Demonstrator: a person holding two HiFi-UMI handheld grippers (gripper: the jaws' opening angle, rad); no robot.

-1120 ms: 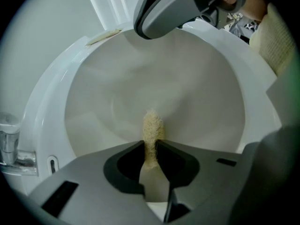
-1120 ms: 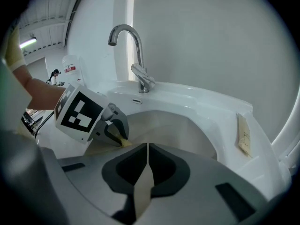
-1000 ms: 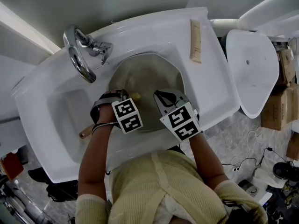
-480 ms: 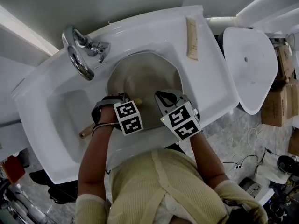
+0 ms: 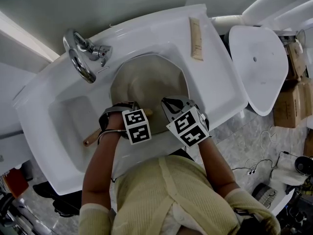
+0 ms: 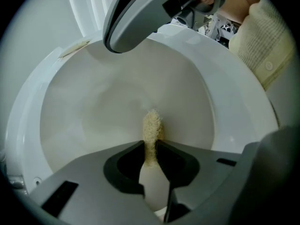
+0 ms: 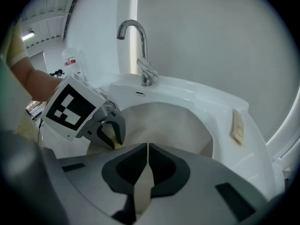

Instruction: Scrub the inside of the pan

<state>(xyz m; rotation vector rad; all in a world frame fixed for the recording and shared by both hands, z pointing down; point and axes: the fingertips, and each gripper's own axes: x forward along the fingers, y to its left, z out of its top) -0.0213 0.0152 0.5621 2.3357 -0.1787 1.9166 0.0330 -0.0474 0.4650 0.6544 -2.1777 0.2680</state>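
Note:
A beige pan (image 5: 146,82) sits in the basin of a white sink (image 5: 220,89). My left gripper (image 5: 131,110) is over the pan's near left side, shut on a wooden-handled brush (image 5: 92,139). Its pale bristles (image 6: 151,125) stick out past the jaws and point at the pan's inner wall (image 6: 103,102). My right gripper (image 5: 171,106) is at the pan's near rim, jaws shut with what looks like the thin rim between them (image 7: 148,150). The right gripper view also shows the left gripper (image 7: 108,130), and the left gripper view shows the right gripper (image 6: 140,13) overhead.
A chrome faucet (image 5: 80,58) stands at the sink's back left (image 7: 136,46). A beige packet (image 5: 195,32) lies on the back right ledge. A white toilet lid (image 5: 257,67) is just right of the sink, with cardboard boxes (image 5: 293,106) and cables beyond on the floor.
The left gripper and brush have slid a little toward the pan's near rim. The right gripper has hardly moved.

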